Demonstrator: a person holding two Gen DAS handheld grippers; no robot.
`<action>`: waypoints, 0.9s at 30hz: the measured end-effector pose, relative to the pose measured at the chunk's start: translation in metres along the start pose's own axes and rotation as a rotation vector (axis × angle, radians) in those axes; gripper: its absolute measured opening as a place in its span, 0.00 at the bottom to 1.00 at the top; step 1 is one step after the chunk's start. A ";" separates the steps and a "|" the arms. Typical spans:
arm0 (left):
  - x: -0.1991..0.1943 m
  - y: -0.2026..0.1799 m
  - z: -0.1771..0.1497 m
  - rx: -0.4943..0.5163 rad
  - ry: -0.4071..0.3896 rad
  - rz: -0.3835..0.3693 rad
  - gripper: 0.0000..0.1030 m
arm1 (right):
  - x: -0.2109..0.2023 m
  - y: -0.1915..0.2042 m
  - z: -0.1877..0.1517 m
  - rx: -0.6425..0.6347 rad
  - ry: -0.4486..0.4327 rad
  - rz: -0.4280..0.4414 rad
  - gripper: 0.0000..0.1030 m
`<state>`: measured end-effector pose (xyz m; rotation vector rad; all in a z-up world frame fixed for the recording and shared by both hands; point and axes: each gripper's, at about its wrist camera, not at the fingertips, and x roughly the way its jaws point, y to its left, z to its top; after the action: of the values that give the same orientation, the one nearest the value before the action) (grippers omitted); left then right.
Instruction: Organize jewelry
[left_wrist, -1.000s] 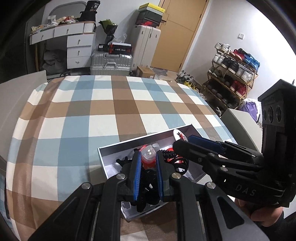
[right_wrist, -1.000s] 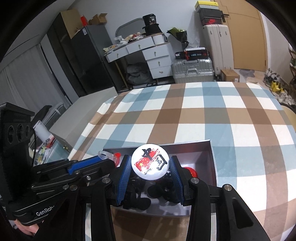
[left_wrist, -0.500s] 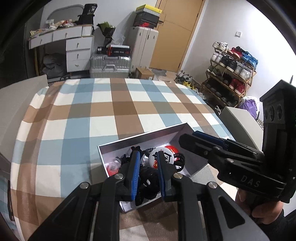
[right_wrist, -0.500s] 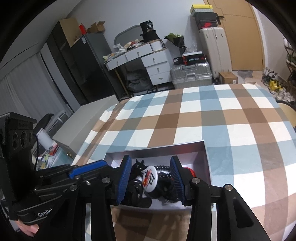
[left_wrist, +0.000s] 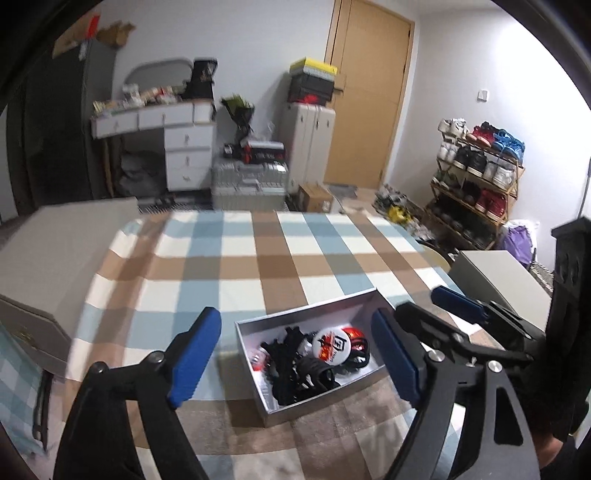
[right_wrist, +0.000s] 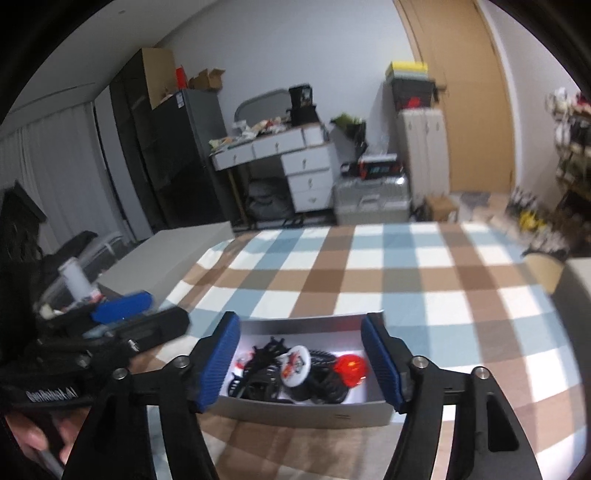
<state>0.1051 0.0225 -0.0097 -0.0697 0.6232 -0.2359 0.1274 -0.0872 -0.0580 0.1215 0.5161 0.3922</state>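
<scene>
Below my left fingers (left_wrist: 295, 362), at 6 o'clock in the left wrist view, sits the grey box (left_wrist: 255, 391) on the checked worktop (left_wrist: 277, 266); a white badge (left_wrist: 331, 346) lies among black jewelry (left_wrist: 295, 373). Fingers opening, nothing between them.

Right wrist view: my right fingers (right_wrist: 299, 363) opening, empty, above the box (right_wrist: 306, 410) at 6 o'clock; red piece (right_wrist: 351, 369) beside the badge (right_wrist: 295, 365).
</scene>
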 end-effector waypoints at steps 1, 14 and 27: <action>-0.003 -0.001 -0.001 0.007 -0.015 0.011 0.79 | -0.003 -0.001 -0.001 -0.002 -0.009 0.000 0.71; -0.020 0.000 -0.019 -0.003 -0.174 0.045 0.99 | -0.048 -0.021 -0.023 0.019 -0.197 -0.063 1.00; -0.018 0.007 -0.049 0.028 -0.263 0.177 0.99 | -0.048 -0.015 -0.051 -0.092 -0.275 -0.144 1.00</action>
<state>0.0632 0.0338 -0.0404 -0.0180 0.3613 -0.0616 0.0686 -0.1191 -0.0828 0.0471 0.2334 0.2523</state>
